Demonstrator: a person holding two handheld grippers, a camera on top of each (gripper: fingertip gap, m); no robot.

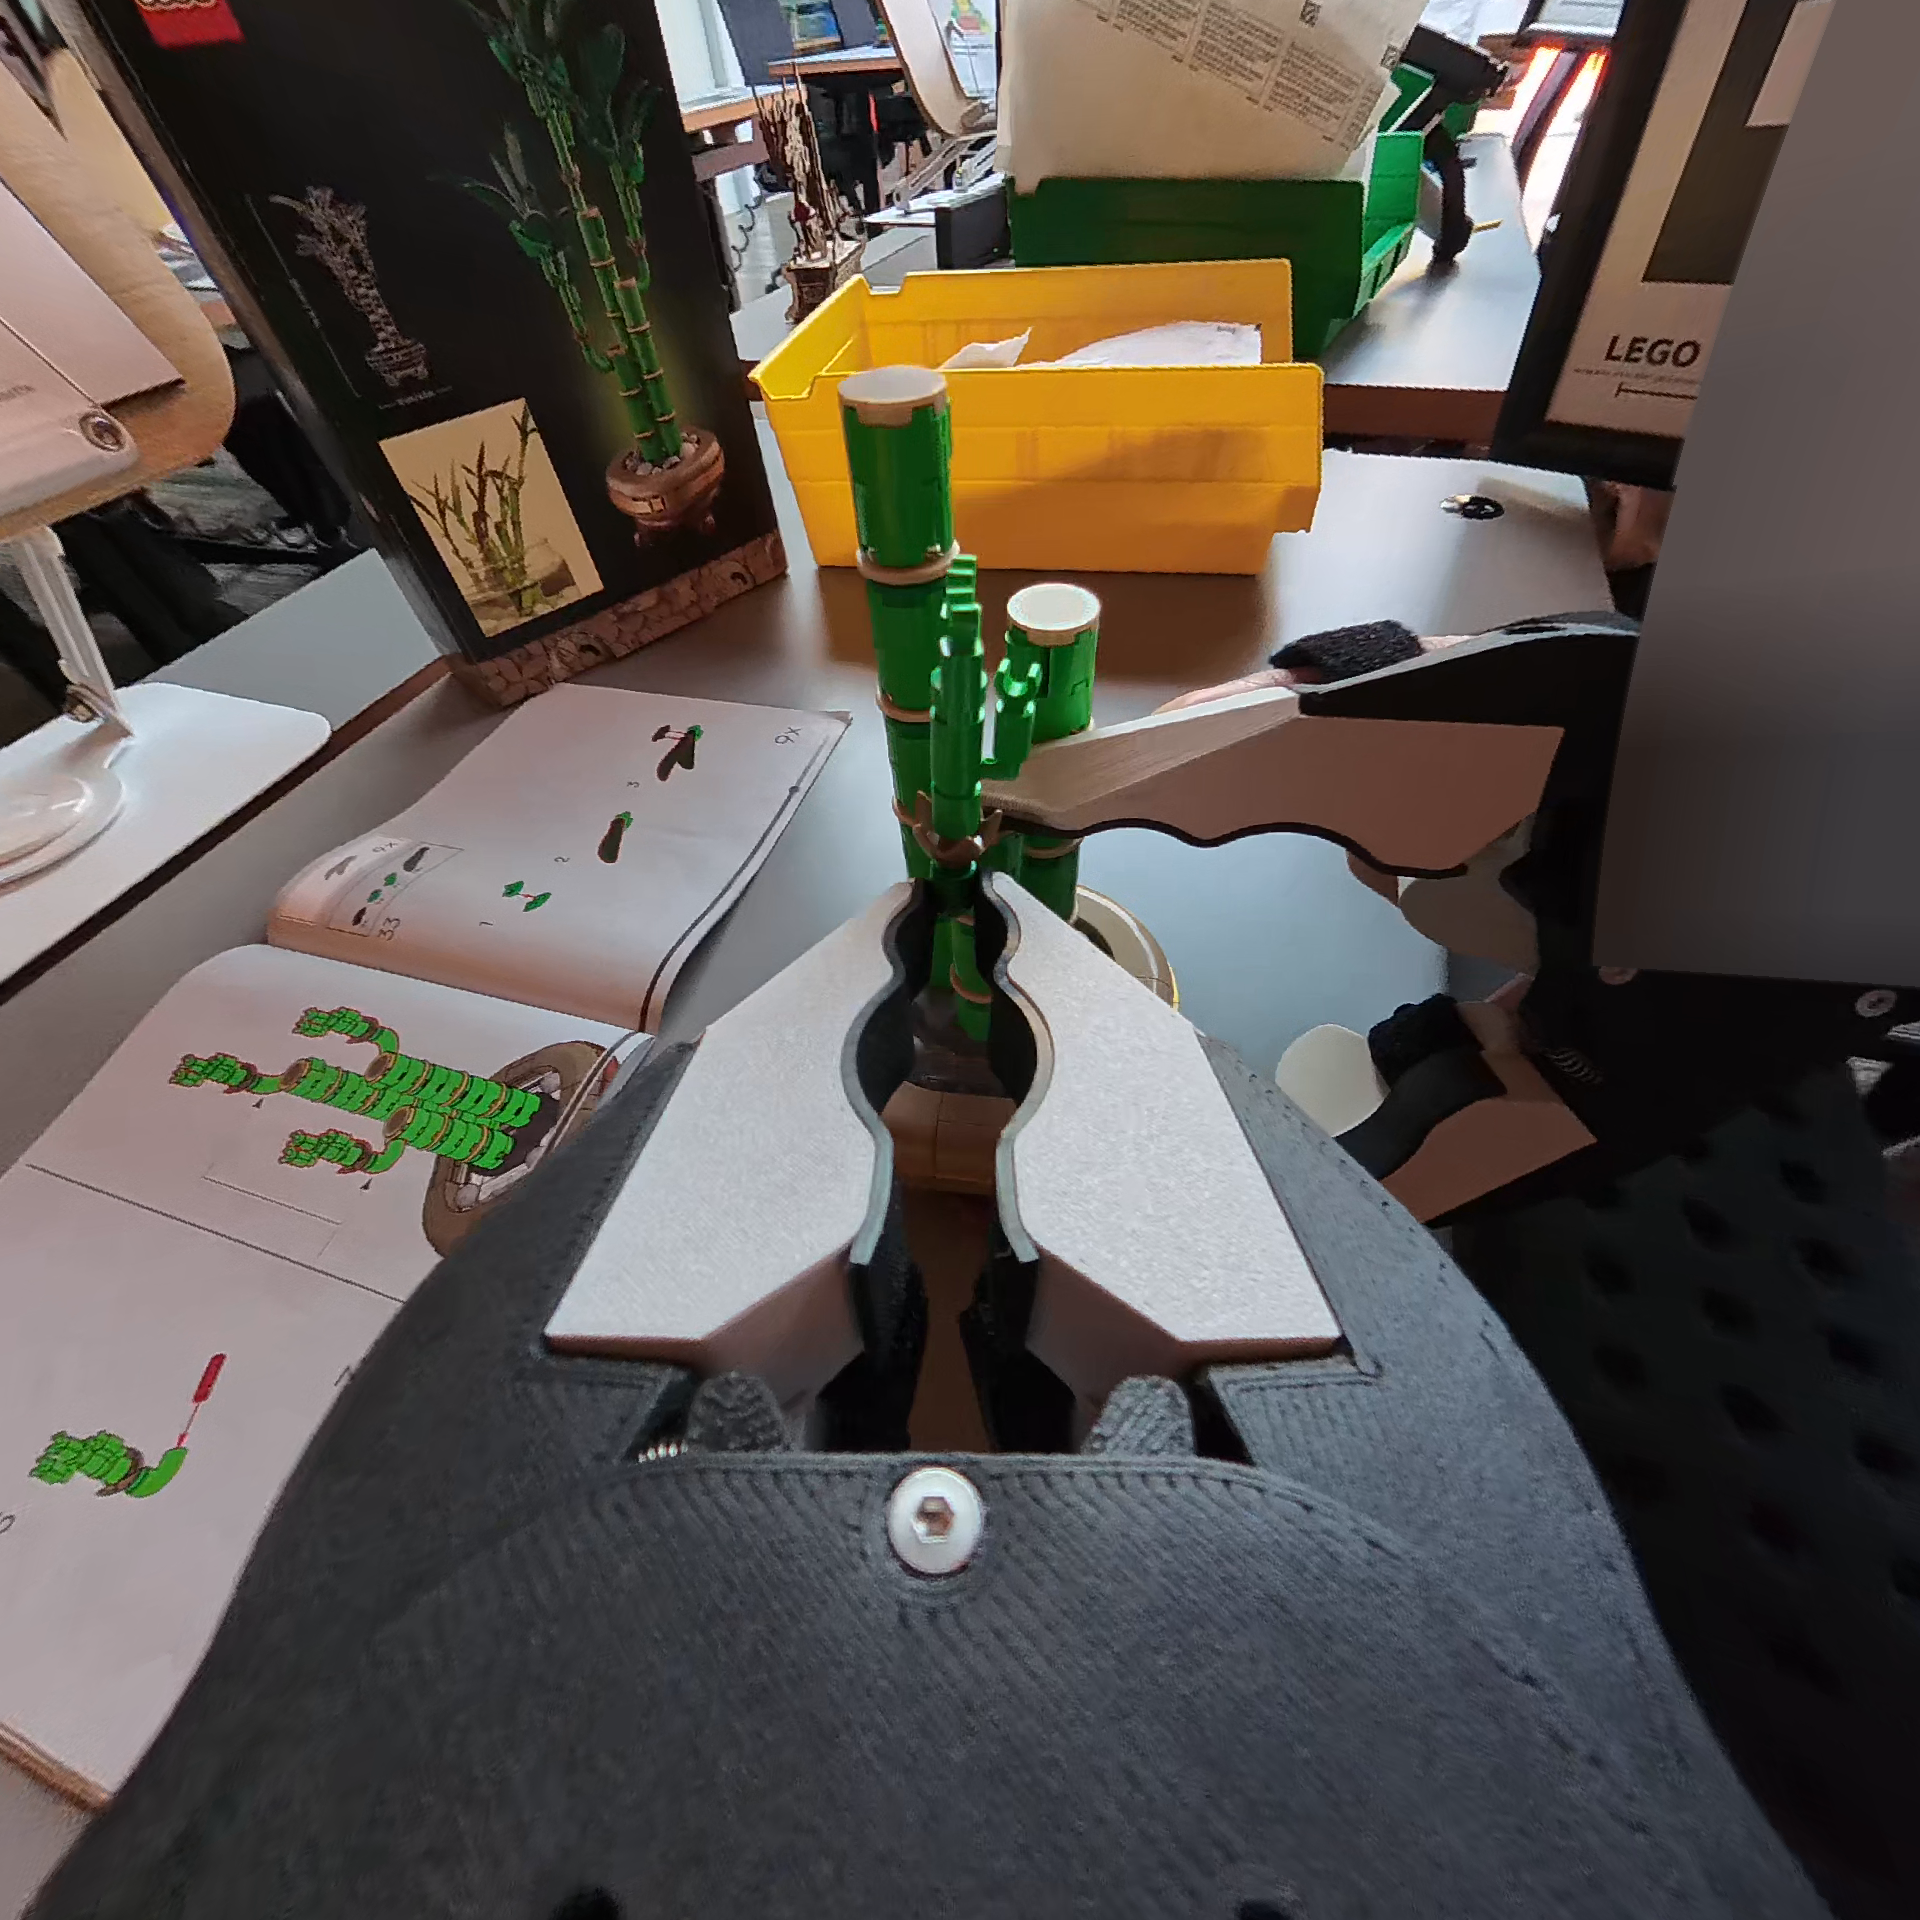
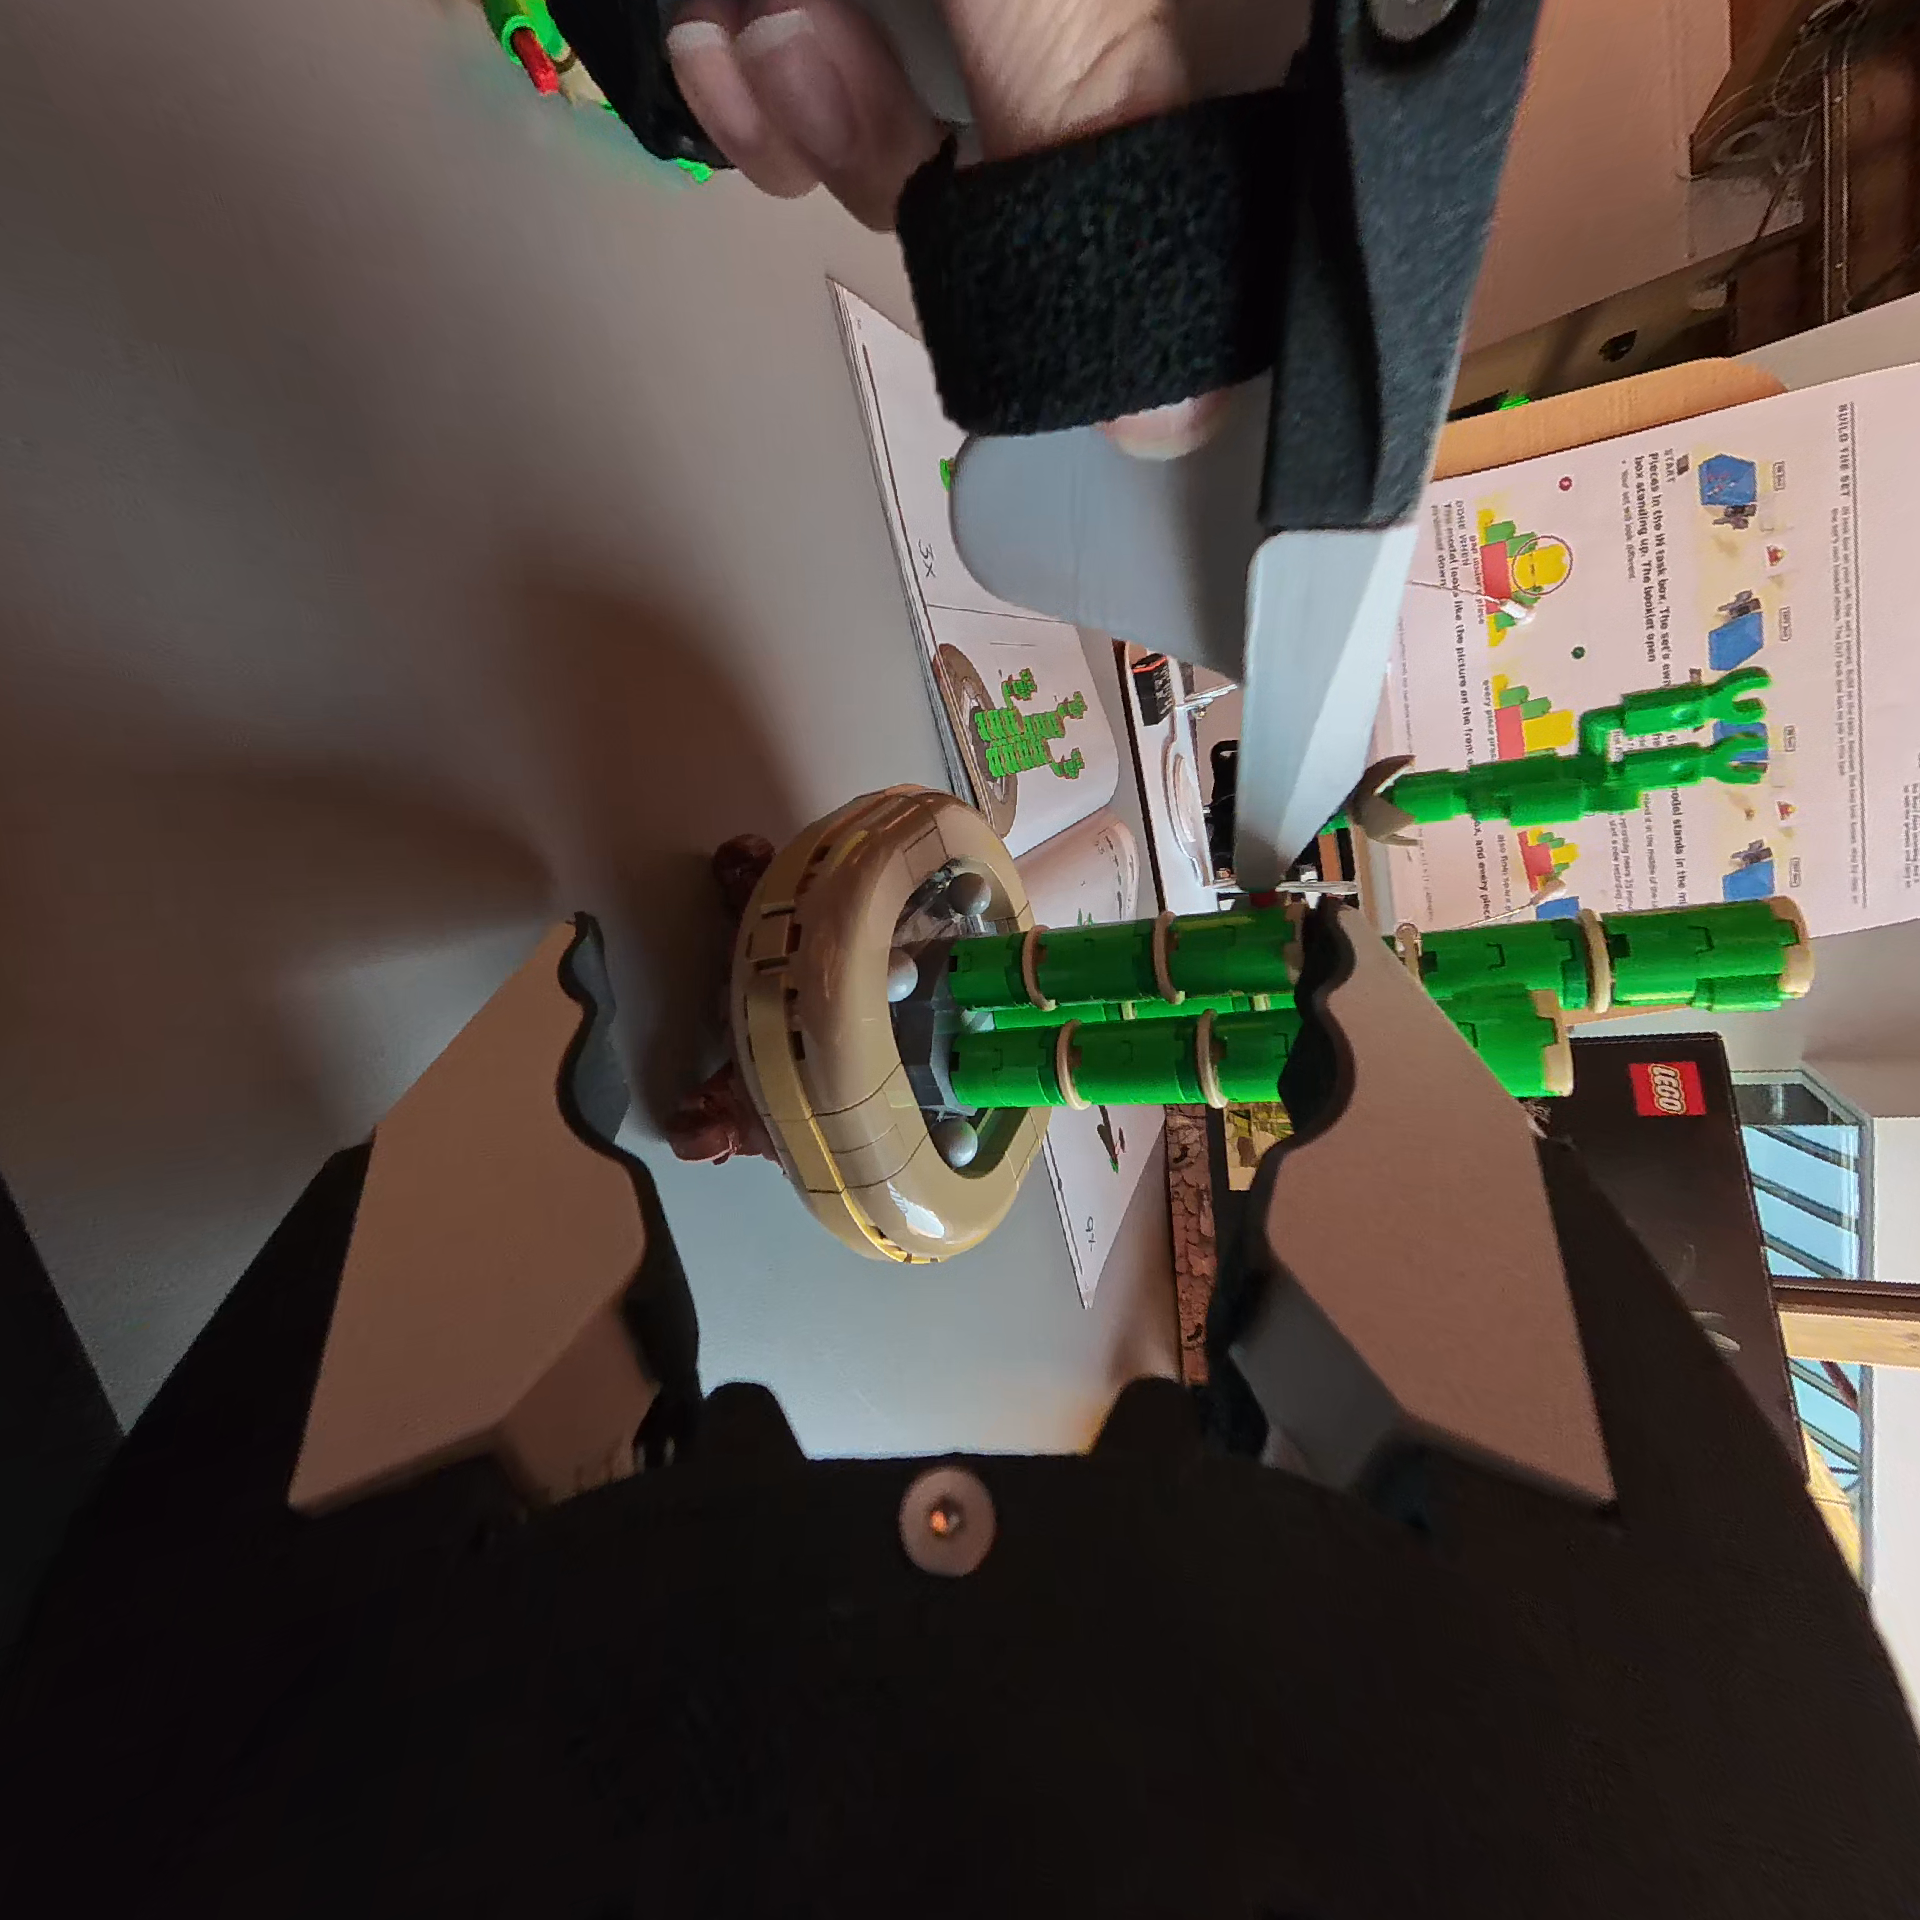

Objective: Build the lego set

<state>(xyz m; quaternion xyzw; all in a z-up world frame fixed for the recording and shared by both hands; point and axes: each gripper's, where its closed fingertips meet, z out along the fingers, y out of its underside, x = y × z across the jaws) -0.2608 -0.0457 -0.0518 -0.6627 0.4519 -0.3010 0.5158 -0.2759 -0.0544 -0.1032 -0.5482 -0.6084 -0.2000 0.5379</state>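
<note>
Nearly closed, the left claw (image 1: 951,894) pinches a thin green shoot (image 1: 958,727) at twelve o'clock; the right claw (image 2: 951,987) gapes wide around the bamboo stalks (image 2: 1122,1013) without gripping them.

The left gripper (image 1: 951,894) is nearly closed around a thin green shoot (image 1: 961,727) of the bamboo model (image 1: 902,644), which stands upright in its tan pot (image 1: 951,1143) on the counter (image 1: 1278,935). The right gripper (image 1: 1039,805) reaches in from the right, one finger touching the stalks. An open instruction booklet (image 1: 312,1091) lies to the left, the set's box (image 1: 468,343) stands behind it, and a yellow bin (image 1: 1060,468) sits beyond the model.
</note>
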